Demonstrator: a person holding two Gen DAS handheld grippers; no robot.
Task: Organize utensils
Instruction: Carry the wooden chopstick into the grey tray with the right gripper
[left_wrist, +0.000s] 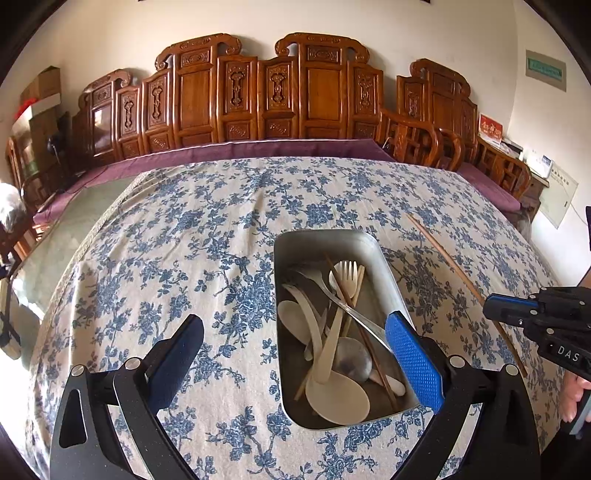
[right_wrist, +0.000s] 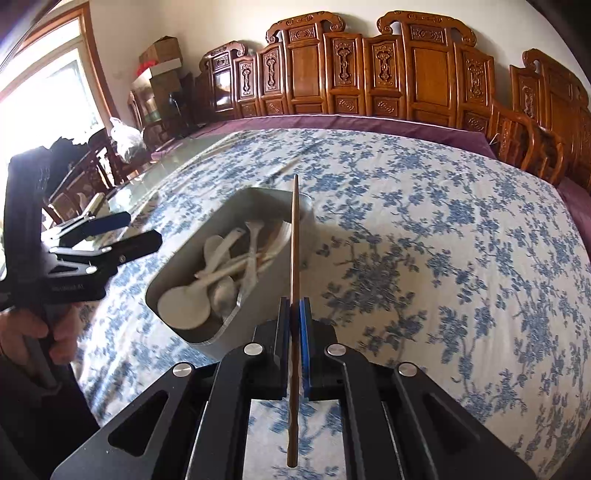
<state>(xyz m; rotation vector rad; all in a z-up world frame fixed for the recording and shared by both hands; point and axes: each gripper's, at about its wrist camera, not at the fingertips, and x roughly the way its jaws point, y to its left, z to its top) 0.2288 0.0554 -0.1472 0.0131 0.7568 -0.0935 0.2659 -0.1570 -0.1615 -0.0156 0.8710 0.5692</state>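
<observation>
A long, thin brown wooden chopstick (right_wrist: 294, 236) is pinched between the pads of the right tongs (right_wrist: 294, 314), which are pressed together on it near its thicker end. The stick runs forward past the pads, its tip over the far corner of a rectangular grey metal tray (right_wrist: 221, 334); its butt end sticks out behind the pads towards the camera. In the left wrist view the same chopstick (left_wrist: 448, 260) shows as a slanting line to the right of the tray, passing behind the right tongs (left_wrist: 489, 308) at the frame's right edge.

The tray (left_wrist: 373, 251) sits on the tabletop with its long side running away from the camera. Inside lies a jumble: cream plastic spoons (left_wrist: 338, 400), a pale plastic fork (left_wrist: 349, 271), a steel spoon (left_wrist: 351, 360) and another brown chopstick (left_wrist: 373, 354), crossing one another.

The left tongs (left_wrist: 295, 365) are spread wide with nothing between them; the blue-padded finger (left_wrist: 413, 362) overlaps the tray's right rim in the picture, the dark one is over the cloth to its left. A hand (right_wrist: 44, 332) grips the handle of the left tongs.

The tabletop is covered by a white cloth with blue flowers (left_wrist: 221, 229). Behind it stand carved wooden chair backs (left_wrist: 258, 88) against a pale wall.
</observation>
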